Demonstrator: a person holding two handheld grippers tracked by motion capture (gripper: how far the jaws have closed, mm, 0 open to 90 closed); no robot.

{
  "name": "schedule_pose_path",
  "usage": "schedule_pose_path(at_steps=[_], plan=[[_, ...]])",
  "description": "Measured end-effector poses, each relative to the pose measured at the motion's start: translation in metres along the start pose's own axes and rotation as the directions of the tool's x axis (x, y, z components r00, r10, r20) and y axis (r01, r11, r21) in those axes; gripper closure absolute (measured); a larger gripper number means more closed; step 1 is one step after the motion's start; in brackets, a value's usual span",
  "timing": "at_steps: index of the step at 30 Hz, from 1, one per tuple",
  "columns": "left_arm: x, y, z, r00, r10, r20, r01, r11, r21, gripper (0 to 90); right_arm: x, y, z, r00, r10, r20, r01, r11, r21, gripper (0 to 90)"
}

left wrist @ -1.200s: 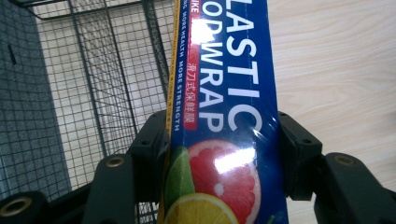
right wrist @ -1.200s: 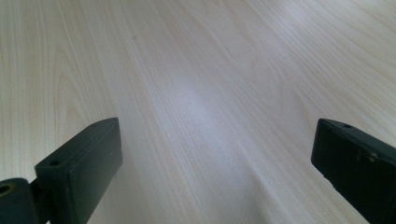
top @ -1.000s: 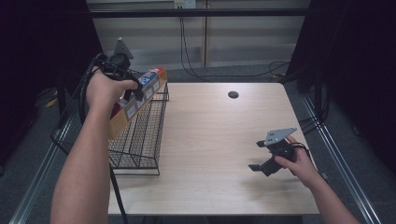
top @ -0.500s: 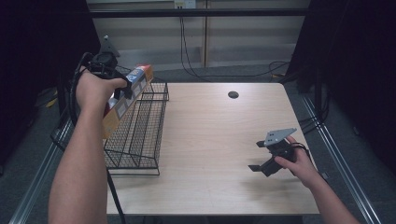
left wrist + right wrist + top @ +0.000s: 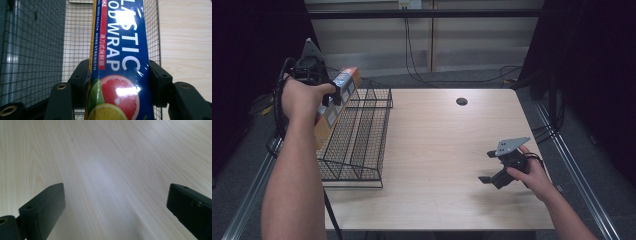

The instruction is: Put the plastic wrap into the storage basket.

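Left tool [image 5: 117,82] clamps a long box of plastic food wrap [image 5: 120,50] between its black jaws, one pressed on each long side. Seen from the high view, the box [image 5: 338,100] is held up in the air, tilted, above the left edge of the black wire basket [image 5: 357,135] that stands on the left part of the desk [image 5: 437,150]. Right tool [image 5: 494,167] rests low over the bare wood near the desk's right edge, well apart from the basket, its jaws spread wide with nothing between them.
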State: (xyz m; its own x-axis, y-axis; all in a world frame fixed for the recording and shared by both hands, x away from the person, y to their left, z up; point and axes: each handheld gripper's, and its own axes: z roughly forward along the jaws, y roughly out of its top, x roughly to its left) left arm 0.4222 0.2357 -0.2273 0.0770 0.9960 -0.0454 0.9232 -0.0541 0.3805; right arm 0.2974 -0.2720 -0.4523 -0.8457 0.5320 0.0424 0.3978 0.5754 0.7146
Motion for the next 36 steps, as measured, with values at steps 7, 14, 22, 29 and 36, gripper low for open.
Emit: schedule_pose_path(at_steps=[7, 14, 22, 29, 36], plan=[[0.012, -0.005, 0.001, 0.9985, -0.045, -0.030, 0.045, 0.9990, -0.001, 44.5, 0.000, 0.000, -0.001, 1.0000, 0.001, 0.002, -0.001, 1.000, -0.006, 1.6], [0.022, -0.010, 0.004, 0.9941, -0.087, -0.065, 0.087, 0.9962, -0.003, 44.5, -0.001, 0.000, -0.001, 1.0000, 0.002, -0.001, -0.002, 1.000, -0.006, 1.6], [0.027, -0.014, 0.008, 0.9894, -0.124, -0.074, 0.124, 0.9922, -0.009, 44.4, 0.000, 0.000, 0.000, 1.0000, -0.003, -0.003, 0.003, 1.000, -0.004, 1.6], [0.032, -0.016, 0.008, 0.9874, -0.136, -0.081, 0.136, 0.9907, -0.009, 44.4, 0.000, 0.000, -0.001, 1.0000, -0.005, 0.002, 0.005, 1.000, -0.004, 1.6], [0.038, -0.020, 0.013, 0.9838, -0.156, -0.089, 0.156, 0.9878, -0.006, 44.3, 0.001, 0.000, 0.000, 1.0000, -0.008, -0.003, 0.008, 1.000, 0.000, 1.6]])
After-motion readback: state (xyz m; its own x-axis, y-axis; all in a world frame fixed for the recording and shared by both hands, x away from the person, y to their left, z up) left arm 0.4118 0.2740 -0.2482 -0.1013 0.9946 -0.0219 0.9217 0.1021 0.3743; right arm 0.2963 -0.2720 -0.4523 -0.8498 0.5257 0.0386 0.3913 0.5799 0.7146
